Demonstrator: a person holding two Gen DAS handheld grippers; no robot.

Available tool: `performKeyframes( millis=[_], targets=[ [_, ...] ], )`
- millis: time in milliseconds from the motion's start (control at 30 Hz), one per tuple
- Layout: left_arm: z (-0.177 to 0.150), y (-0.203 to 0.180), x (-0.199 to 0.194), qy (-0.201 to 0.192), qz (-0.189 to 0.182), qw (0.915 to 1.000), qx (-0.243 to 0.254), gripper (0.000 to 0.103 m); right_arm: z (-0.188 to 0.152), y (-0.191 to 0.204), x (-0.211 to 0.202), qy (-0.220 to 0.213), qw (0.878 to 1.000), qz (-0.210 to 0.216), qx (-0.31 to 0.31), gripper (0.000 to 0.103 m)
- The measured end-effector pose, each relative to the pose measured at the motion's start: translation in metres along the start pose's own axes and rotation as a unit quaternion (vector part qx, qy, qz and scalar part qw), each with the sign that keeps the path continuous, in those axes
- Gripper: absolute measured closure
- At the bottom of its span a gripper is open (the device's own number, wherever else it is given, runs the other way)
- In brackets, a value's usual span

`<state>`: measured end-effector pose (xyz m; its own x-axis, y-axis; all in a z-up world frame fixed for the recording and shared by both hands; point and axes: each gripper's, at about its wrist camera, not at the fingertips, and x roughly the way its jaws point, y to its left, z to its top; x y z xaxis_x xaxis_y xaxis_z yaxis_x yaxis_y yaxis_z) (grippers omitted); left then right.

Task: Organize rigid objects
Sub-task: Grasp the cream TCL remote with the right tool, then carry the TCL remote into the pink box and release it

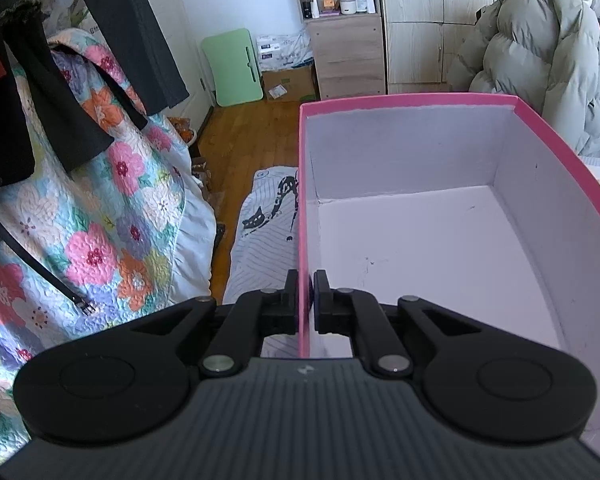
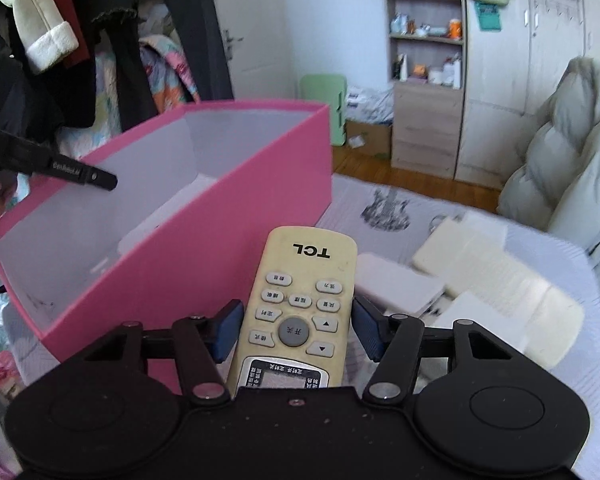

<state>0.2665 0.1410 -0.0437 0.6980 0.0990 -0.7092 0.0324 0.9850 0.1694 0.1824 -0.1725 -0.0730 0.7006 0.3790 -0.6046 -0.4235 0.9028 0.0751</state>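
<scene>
A pink box [image 1: 408, 101] with a bare white inside stands open on the bed. My left gripper [image 1: 306, 292] is shut on its near left wall, one finger outside and one inside. In the right wrist view the same pink box [image 2: 240, 216] is at left, with a finger of the left gripper [image 2: 96, 177] on its far rim. My right gripper [image 2: 296, 320] is shut on a cream TCL remote [image 2: 305, 272], its blue pads pressing both long sides. The remote points away from me, just right of the box's outer wall.
White foam blocks [image 2: 484, 268] and a flat white case [image 2: 400, 284] lie on the striped bedsheet [image 2: 384, 216] right of the remote. A floral quilt [image 1: 100, 220] and hanging dark clothes [image 1: 40, 92] crowd the left. A grey puffer jacket [image 1: 540, 60] sits at the far right.
</scene>
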Motion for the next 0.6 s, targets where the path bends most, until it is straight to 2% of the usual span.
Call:
performKeyframes(
  millis=[267, 333, 433, 500, 600],
  targets=[
    [-0.002, 0.000, -0.003, -0.009, 0.000, 0.9999, -0.007, 0.097, 0.017, 0.002, -0.026, -0.048, 0.999, -0.006, 0.012, 0.039],
    [-0.003, 0.001, -0.003, -0.008, 0.002, 1.0000, -0.005, 0.097, 0.032, 0.005, -0.036, -0.063, 0.998, 0.007, 0.010, 0.039],
    [-0.002, 0.001, -0.004, -0.009, 0.002, 0.9999, -0.004, 0.097, 0.070, 0.015, -0.044, -0.077, 0.996, 0.050, 0.005, 0.038],
    [-0.003, 0.001, -0.005, -0.010, 0.002, 0.9999, -0.004, 0.098, 0.096, 0.023, -0.037, -0.060, 0.995, 0.079, 0.026, 0.038],
    [-0.003, 0.001, -0.006, -0.014, 0.002, 0.9999, -0.005, 0.098, 0.136, 0.035, -0.004, -0.007, 0.990, 0.127, 0.058, 0.038]
  ],
)
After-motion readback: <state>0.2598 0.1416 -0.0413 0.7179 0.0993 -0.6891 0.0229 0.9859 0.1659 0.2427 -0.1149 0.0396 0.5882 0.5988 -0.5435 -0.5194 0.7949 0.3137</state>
